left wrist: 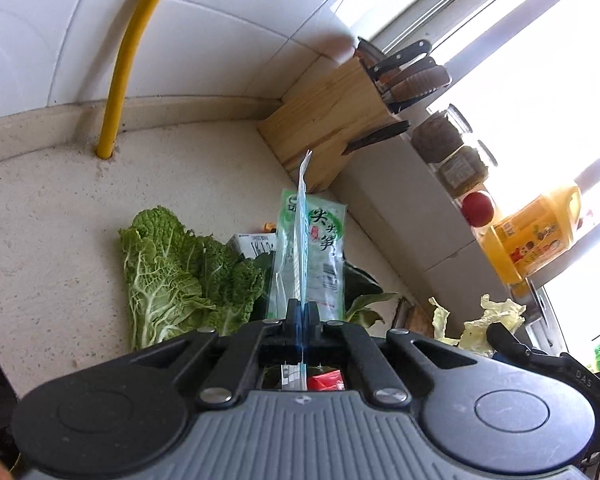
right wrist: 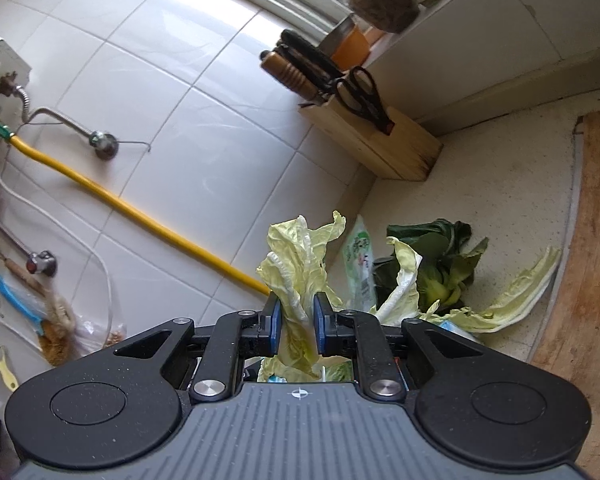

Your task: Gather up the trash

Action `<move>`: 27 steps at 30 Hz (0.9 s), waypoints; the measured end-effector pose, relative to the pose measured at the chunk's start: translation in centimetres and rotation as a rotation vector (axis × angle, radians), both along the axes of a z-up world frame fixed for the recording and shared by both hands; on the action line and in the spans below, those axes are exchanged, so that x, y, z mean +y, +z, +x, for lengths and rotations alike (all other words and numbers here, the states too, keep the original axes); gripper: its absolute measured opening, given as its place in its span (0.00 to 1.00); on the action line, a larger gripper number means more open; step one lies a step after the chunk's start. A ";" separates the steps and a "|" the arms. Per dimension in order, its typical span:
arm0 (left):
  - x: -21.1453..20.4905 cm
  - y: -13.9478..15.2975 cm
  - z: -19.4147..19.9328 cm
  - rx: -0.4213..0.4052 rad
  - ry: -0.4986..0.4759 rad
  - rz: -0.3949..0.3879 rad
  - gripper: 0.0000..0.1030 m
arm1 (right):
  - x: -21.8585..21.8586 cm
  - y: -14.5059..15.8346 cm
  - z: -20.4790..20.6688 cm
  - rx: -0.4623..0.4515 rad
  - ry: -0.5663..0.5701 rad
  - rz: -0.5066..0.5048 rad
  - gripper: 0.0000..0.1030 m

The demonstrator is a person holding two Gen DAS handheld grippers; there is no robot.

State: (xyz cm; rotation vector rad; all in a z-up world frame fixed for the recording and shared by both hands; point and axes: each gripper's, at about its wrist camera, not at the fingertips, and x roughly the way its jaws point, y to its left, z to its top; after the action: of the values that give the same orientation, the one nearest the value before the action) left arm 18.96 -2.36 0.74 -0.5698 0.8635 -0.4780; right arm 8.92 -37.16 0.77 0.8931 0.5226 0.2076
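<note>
Mid-collection, the left gripper (left wrist: 301,312) pinched a thin plastic wrapper (left wrist: 302,216) edge-on while the right gripper (right wrist: 296,322) clamped pale cabbage leaves (right wrist: 296,264) above the counter (right wrist: 500,184) near its back corner, so both loads likely needed carrying to a bin next.

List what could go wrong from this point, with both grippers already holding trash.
1. The left gripper pinches only the thin edge of a clear plastic wrapper; the slick film could slide out.
2. The right gripper clamps a limp pale yellow-green cabbage leaf; the leaf may tear or drop pieces on the speckled beige countertop.
3. The wooden knife block stands close behind the scraps, so a wide swing might knock it.
</note>
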 end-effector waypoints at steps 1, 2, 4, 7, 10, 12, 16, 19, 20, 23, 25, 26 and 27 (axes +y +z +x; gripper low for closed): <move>0.2 0.2 -0.2 -0.006 0.006 0.001 0.00 | 0.1 0.1 0.1 -0.004 0.011 0.000 0.21; 0.4 0.5 -0.6 -0.013 0.018 0.003 0.00 | 0.3 0.2 0.3 -0.008 0.028 0.000 0.21; 1.0 1.0 -1.4 -0.025 0.041 0.005 0.00 | 0.8 0.4 0.8 -0.013 0.065 0.001 0.21; 2.2 1.6 -2.7 -0.041 0.089 -0.007 0.00 | 1.8 0.5 1.9 -0.004 0.119 0.000 0.21; 3.8 2.1 -4.1 -0.060 0.132 -0.021 0.00 | 3.3 0.9 2.7 0.000 0.172 -0.007 0.21; 5.0 2.5 -5.0 -0.075 0.158 -0.024 0.00 | 4.7 1.3 3.2 -0.013 0.213 -0.012 0.21; 7.9 2.8 -7.1 -0.093 0.217 -0.022 0.00 | 8.1 1.4 4.4 -0.023 0.293 -0.006 0.21; 10.5 2.9 -8.7 -0.103 0.264 -0.018 0.00 | 10.9 1.8 5.6 -0.016 0.362 0.000 0.21; 11.4 2.8 -9.2 -0.103 0.281 -0.017 0.00 | 12.0 1.8 6.1 -0.012 0.386 0.002 0.21; 14.3 2.7 -10.8 -0.106 0.335 -0.004 0.00 | 15.0 2.0 7.4 0.001 0.449 0.006 0.21; 15.8 2.5 -11.7 -0.105 0.364 0.005 0.00 | 17.2 2.0 8.3 0.014 0.494 0.007 0.21; 16.8 2.4 -12.3 -0.103 0.382 0.009 0.00 | 18.2 1.9 8.6 0.019 0.515 0.008 0.21; 17.6 2.4 -12.7 -0.101 0.397 0.014 0.00 | 19.2 1.9 9.0 0.026 0.535 0.006 0.21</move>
State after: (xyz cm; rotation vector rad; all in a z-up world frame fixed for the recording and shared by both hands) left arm 6.22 15.22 3.10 -0.6798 0.6354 -0.1375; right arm 17.89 -17.93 2.66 0.7475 0.7802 0.6834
